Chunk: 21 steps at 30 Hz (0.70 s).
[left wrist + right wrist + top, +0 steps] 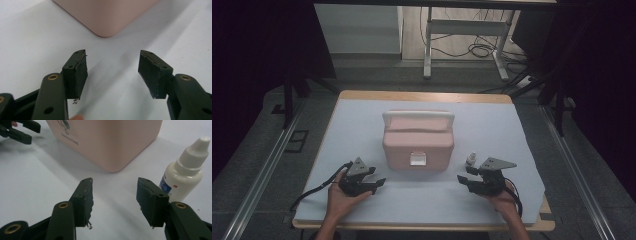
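Work barely begun: the pink box (418, 144) sits latched mid-tabletop (362, 120), the small white bottle (470, 159) upright just beside its right corner, untouched. The right hand-held gripper (467, 175) hovers near the bottle, jaws apart and empty — so too the left hand-held gripper (376, 176). Open room lies all around; the near edge is close behind both hands.

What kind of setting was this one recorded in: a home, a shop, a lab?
Most likely a lab or recording studio rather than a home: a work table under a white mat, dark curtains at both sides, and a bare desk frame with loose cables on the floor behind.
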### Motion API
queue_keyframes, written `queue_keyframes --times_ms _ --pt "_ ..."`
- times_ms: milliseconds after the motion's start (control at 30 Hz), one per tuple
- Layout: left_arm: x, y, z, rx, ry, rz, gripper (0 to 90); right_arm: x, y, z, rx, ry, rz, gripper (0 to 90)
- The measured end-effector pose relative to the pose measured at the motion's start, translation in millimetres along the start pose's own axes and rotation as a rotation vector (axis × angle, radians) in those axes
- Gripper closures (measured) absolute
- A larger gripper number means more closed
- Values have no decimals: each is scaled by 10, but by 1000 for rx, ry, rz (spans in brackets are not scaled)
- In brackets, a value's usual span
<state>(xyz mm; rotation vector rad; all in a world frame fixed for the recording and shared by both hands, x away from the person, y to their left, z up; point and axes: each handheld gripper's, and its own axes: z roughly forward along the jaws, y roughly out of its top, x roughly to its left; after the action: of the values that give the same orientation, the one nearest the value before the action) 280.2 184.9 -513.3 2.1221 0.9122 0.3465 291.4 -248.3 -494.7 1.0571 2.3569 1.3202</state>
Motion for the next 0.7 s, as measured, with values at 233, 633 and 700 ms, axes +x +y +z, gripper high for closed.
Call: queue_keyframes --times_ms 233,633,700 --pt "27 21 -101 -21 -2 -1 391 -8 -28 5 1 3 4 471" --pt "262 125 -280 -26 -50 -6 408 -20 -64 -1 -1 17 5 468" --pt "335 160 -314 -21 -64 -7 411 -17 -65 -4 -3 19 5 468"
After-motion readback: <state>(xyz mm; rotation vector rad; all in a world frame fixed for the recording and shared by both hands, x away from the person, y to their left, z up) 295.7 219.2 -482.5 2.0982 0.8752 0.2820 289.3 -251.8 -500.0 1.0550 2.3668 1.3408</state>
